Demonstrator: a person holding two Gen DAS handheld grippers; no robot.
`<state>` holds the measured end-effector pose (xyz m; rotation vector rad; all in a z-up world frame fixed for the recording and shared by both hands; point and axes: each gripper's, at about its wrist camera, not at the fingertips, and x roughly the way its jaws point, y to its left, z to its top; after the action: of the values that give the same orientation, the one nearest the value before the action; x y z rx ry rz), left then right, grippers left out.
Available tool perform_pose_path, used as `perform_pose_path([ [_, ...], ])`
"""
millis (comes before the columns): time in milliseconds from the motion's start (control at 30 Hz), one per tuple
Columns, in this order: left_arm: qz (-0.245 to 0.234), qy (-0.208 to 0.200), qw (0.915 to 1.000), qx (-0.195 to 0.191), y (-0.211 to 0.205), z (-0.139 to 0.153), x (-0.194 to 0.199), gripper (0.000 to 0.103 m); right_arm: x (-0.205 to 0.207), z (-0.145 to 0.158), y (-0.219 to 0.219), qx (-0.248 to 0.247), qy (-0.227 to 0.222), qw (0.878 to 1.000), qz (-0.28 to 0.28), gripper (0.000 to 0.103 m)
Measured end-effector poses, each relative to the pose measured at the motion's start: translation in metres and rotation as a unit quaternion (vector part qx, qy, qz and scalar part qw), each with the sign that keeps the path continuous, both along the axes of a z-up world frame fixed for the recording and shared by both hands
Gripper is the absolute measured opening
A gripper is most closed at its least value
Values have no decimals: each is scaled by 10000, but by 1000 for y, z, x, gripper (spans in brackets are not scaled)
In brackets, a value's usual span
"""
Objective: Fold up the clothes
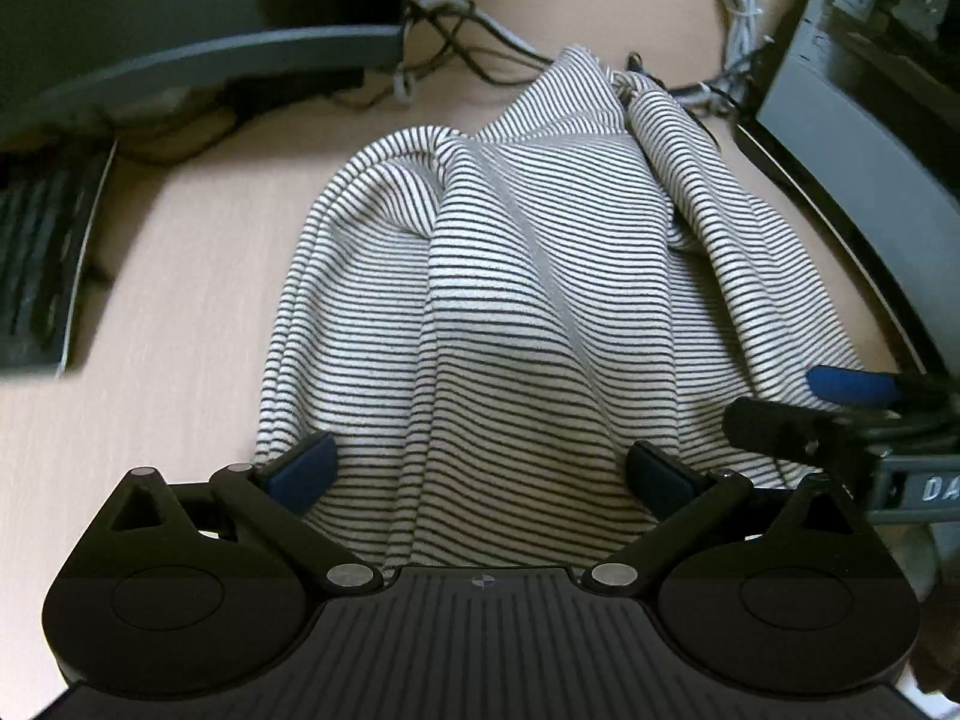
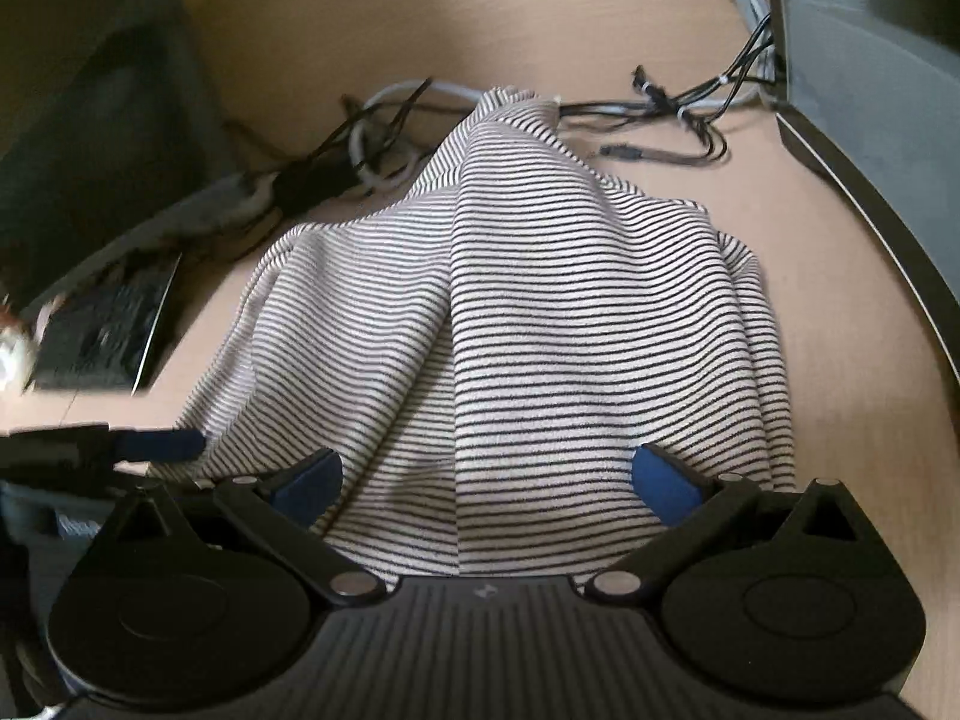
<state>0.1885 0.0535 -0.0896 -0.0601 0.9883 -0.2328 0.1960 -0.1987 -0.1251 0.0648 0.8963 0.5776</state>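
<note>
1. Nearest the lens in the left wrist view, the left gripper [image 1: 480, 474] holds its blue-padded fingers [image 1: 303, 471] wide apart, with striped cloth lying between them and neither pad closed on it.
2. In the right wrist view, the right gripper [image 2: 489, 480] also has its fingers [image 2: 666, 483] spread wide over the near hem of the same cloth, gripping nothing.
3. Each gripper shows at the edge of the other's camera: the right one enters low on the right of the left view, the left one low on the left of the right view, both at the garment's near edge.
4. The black-and-white striped garment [image 1: 510, 312] lies rumpled on the pale wooden surface [image 1: 192, 252], bunched into long ridges that run away from the grippers, with a grey seam band crossing it on a slant.
5. To the left of the garment sits a dark keyboard [image 1: 42, 276], apart from the cloth.
6. At the garment's far end a tangle of black and white cables [image 2: 384, 138] lies on the surface, the cloth's far tip reaching them.
7. A dark monitor base [image 1: 198, 54] stands far left, and a grey slab-like device [image 2: 870, 108] borders the right.
</note>
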Motion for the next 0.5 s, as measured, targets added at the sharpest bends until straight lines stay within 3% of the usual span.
perform_pose_path([
  [133, -135, 124, 9998, -93, 13, 5, -31, 103, -25, 2, 3, -323, 27, 9993, 196, 103],
  [233, -58, -35, 10000, 59, 25, 4, -40, 101, -32, 4, 10, -602, 21, 9975, 365, 103],
  [267, 63, -129, 9999, 69, 34, 8, -40, 98, -33, 7, 11, -550, 15, 9979, 334, 103],
  [333, 312, -320, 9990, 88, 52, 17, -41, 77, -36, 13, 14, -444, 3, 9986, 273, 102],
  [367, 436, -415, 9981, 97, 61, 22, -41, 79, -37, 16, 15, -391, -3, 9989, 242, 97],
  [400, 561, -511, 9971, 107, 70, 26, -41, 89, -38, 19, 16, -338, -9, 9992, 211, 92],
  [467, 809, -701, 9942, 125, 88, 35, -41, 92, -41, 25, 18, -233, -20, 9996, 149, 69],
  [500, 745, -698, 9947, -81, 96, 41, -41, 93, -42, 28, 19, -180, -26, 9998, 118, 61],
])
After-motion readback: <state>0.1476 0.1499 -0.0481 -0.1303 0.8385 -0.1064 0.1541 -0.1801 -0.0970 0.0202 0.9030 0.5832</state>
